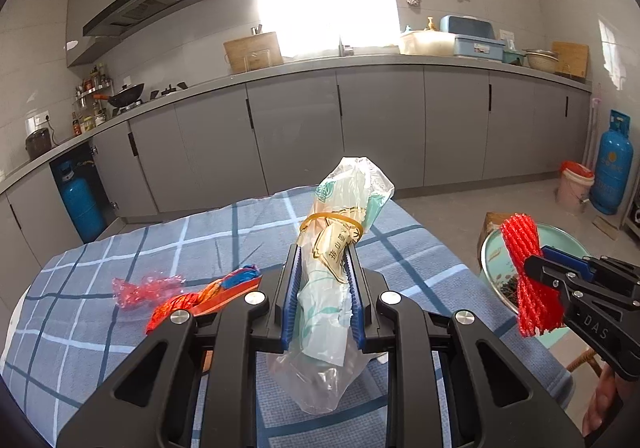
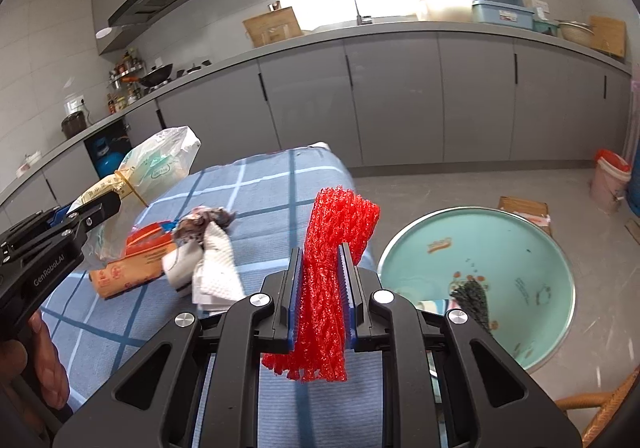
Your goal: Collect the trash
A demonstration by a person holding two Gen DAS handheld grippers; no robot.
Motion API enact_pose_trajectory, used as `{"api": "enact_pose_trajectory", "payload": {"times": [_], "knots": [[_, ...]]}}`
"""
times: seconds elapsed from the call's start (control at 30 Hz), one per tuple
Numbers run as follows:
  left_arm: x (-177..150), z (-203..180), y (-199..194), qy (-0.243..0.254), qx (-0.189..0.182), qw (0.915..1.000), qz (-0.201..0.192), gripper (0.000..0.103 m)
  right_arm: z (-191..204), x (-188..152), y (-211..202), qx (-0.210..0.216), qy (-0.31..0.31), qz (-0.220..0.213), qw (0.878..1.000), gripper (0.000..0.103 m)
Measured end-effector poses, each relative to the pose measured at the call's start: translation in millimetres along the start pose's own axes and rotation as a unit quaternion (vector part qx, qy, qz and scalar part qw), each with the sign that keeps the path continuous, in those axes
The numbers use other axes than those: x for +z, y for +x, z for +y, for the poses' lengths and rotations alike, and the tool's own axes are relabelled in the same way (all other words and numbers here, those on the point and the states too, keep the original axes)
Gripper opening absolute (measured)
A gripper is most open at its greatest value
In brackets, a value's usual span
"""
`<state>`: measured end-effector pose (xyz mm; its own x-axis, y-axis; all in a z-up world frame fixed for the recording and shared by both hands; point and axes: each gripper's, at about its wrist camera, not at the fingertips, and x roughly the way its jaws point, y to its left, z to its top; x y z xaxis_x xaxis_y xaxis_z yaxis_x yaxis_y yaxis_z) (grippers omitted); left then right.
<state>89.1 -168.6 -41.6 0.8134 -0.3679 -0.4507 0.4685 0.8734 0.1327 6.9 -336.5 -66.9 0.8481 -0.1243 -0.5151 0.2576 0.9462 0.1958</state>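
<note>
My left gripper point(image 1: 325, 248) is shut on a rolled clear plastic bag point(image 1: 340, 208) bound with a rubber band, held above the blue checked tablecloth point(image 1: 120, 248). It also shows at the left of the right wrist view point(image 2: 108, 204), with the bag point(image 2: 160, 160). My right gripper point(image 2: 320, 252) is shut on a bunched red mesh net point(image 2: 332, 248), near the table's right edge beside a teal basin point(image 2: 520, 232). The net point(image 1: 524, 248) and right gripper point(image 1: 536, 264) also show at the right of the left wrist view. Red and orange wrappers point(image 1: 192, 296) lie on the cloth.
An orange packet point(image 2: 132, 268), a crumpled white tissue point(image 2: 216, 268) and a dark scrap point(image 2: 204, 224) lie on the table. The basin point(image 1: 496, 252) holds some dark scraps. A red-lined bucket point(image 1: 574, 184) and blue gas cylinder point(image 1: 614, 164) stand by the grey cabinets.
</note>
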Motion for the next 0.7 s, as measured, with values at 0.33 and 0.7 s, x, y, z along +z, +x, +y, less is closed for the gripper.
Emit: {"api": "enact_pose_trajectory", "payload": {"times": [0.33, 0.7], "knots": [[5.1, -23.9, 11.2, 0.018, -0.018, 0.9997, 0.006, 0.022, -27.2, 4.2, -5.4, -0.021, 0.013, -0.009, 1.0, 0.019], [8.0, -55.4, 20.0, 0.04, -0.038, 0.9984, 0.008, 0.022, -56.1, 4.9, -6.6, -0.045, 0.028, -0.01, 0.999, 0.019]]}}
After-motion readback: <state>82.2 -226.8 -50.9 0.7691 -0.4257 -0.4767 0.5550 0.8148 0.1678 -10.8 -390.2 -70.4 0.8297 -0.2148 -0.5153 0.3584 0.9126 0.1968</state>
